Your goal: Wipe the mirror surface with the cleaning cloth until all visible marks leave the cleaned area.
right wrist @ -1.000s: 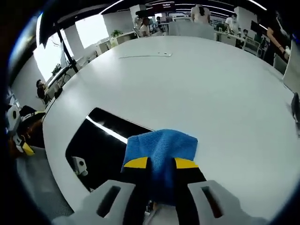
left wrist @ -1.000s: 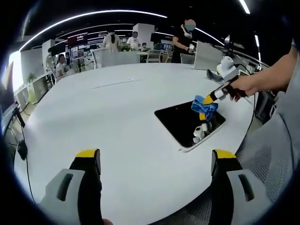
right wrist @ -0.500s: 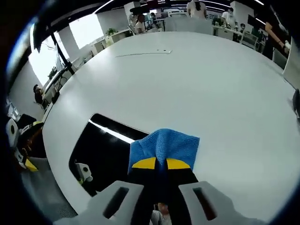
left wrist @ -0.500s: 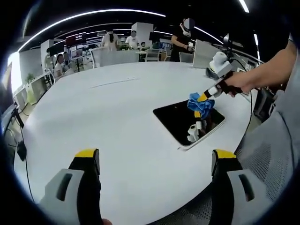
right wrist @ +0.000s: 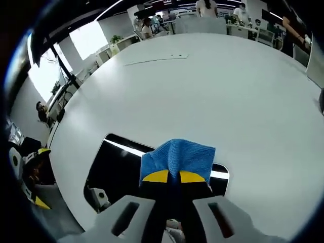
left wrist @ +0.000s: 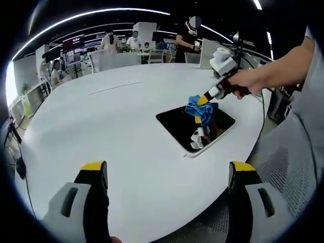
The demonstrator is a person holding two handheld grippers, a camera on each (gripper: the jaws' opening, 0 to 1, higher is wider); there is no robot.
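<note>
Now right gripper (right wrist: pixel 169 176) clamped on blue cloth (right wrist: pixel 177 157) — over mirror (right wrist: pixel 114 164), glass stretching off leftward — left gripper (left wrist: pixel 169 174) gaping, far off.

The left gripper (left wrist: pixel 168 174) hung with jaws wide apart above the white table (left wrist: pixel 101 126); the right gripper (left wrist: pixel 203 98) pressed the blue cloth (left wrist: pixel 199 108) onto the mirror (left wrist: pixel 177 124).

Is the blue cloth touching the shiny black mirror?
Cannot tell. In the left gripper view the cloth hangs from the right gripper right over the mirror, but neither contact nor a gap shows plainly. In the right gripper view the cloth overlaps the mirror too.
</note>
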